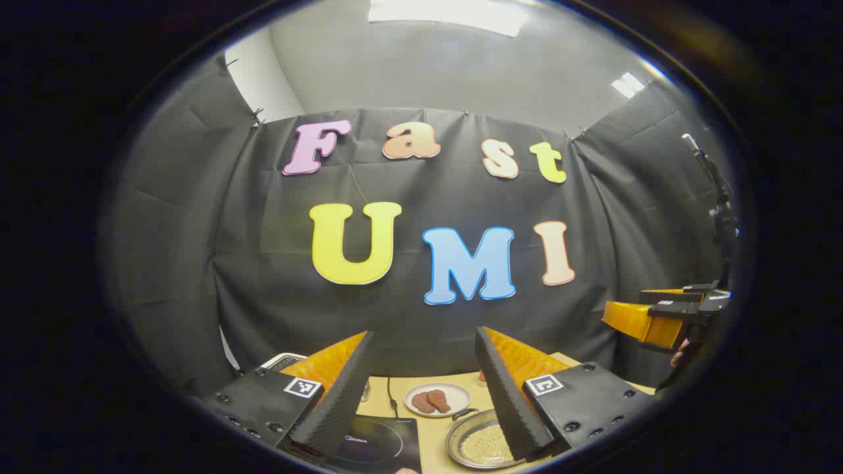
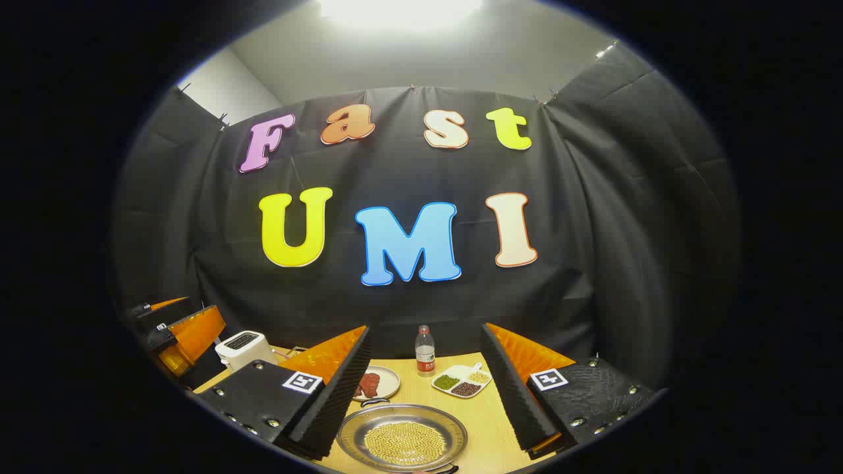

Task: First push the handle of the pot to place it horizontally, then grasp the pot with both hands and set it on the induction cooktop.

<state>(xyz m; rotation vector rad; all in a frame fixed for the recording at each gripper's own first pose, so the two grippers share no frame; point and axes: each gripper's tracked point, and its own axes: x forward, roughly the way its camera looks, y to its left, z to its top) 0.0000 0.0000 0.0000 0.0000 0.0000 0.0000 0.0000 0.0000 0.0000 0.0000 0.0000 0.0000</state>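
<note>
A shallow metal pot holding small yellow beans sits on the wooden table, low between the fingers of my right gripper, which is open and held above it. One loop handle shows on the pot's far rim and another at its near rim. In the left gripper view the pot lies at the lower right, partly behind one finger. The black induction cooktop lies to its left. My left gripper is open and raised above both. Each gripper appears in the other's view: left gripper, right gripper.
Behind the pot are a plate of meat pieces, a bottle and a divided dish of beans. A white toaster stands at the back left. The table ends against the black cloth wall.
</note>
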